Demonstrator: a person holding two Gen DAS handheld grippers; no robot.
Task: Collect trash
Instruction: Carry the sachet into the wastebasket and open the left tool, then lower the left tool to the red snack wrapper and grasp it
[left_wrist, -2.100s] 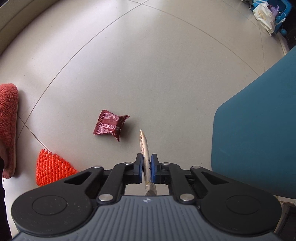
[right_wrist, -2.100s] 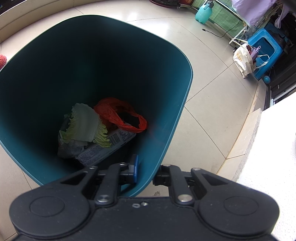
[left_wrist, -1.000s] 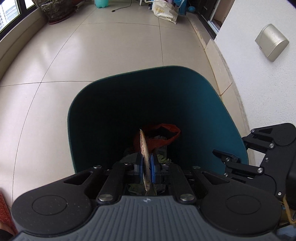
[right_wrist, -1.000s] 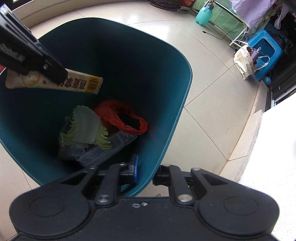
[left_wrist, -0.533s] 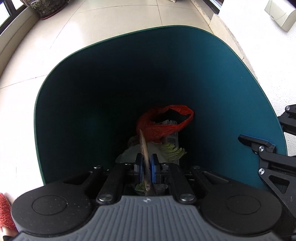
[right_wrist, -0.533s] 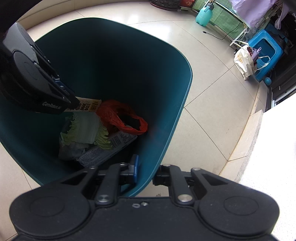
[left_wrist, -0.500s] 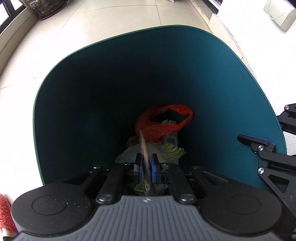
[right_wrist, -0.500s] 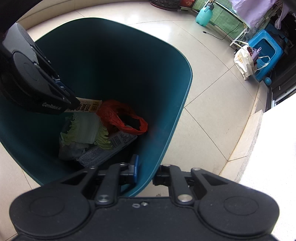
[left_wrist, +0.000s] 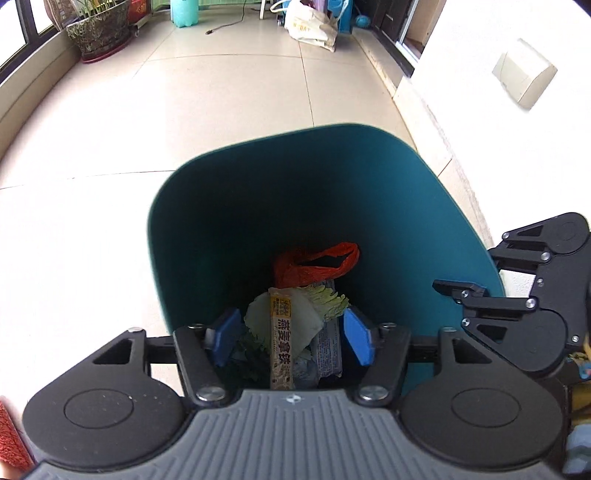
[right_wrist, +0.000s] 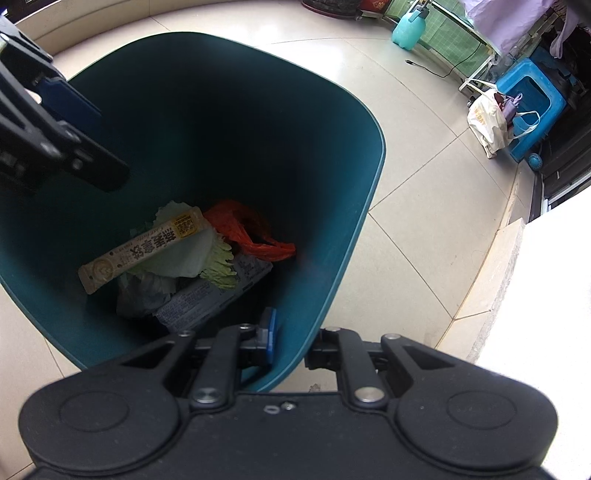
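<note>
A: Left wrist view, item one?
B: Teal bin (left_wrist: 424, 206), open top, standing on the tiled floor (left_wrist: 184, 122) beside a white wall (left_wrist: 517, 155).

A: Contents?
B: Red plastic bag (left_wrist: 314, 264) toward the far side. Pale cabbage leaf (left_wrist: 314, 314) in front of it. Long beige sachet (left_wrist: 281, 339) with printed characters, lying on the leaf. A printed wrapper (left_wrist: 328, 343) to the right of the sachet.

A: Left hand-held gripper (left_wrist: 291, 334)?
B: Above the bin's near side, blue pads wide apart and the jaws opening; the sachet shows in the gap between them, below in the bin, touching neither pad.

A: Other entries?
B: Right hand-held gripper (left_wrist: 448, 286) at the bin's right rim. Far off: a plant pot (left_wrist: 99, 33), a white tote bag (left_wrist: 314, 24).

A: Right wrist view?
B: Same teal bin (right_wrist: 351, 184). Inside: sachet (right_wrist: 142, 253) lying slantwise across the cabbage leaf (right_wrist: 192, 254); red bag (right_wrist: 243, 230) to its right; printed wrapper (right_wrist: 210, 297) beneath, and a grey crumpled piece (right_wrist: 142, 295) at the left.

A: Right hand-held gripper (right_wrist: 291, 345)?
B: Clamped on the bin's near wall, blue pad inside, other finger outside.

A: And the left one here?
B: Left hand-held gripper (right_wrist: 88, 140) at upper left over the bin, nothing in it.

A: Background?
B: Blue stool (right_wrist: 535, 92), tote bag (right_wrist: 487, 118), teal spray bottle (right_wrist: 410, 31).
</note>
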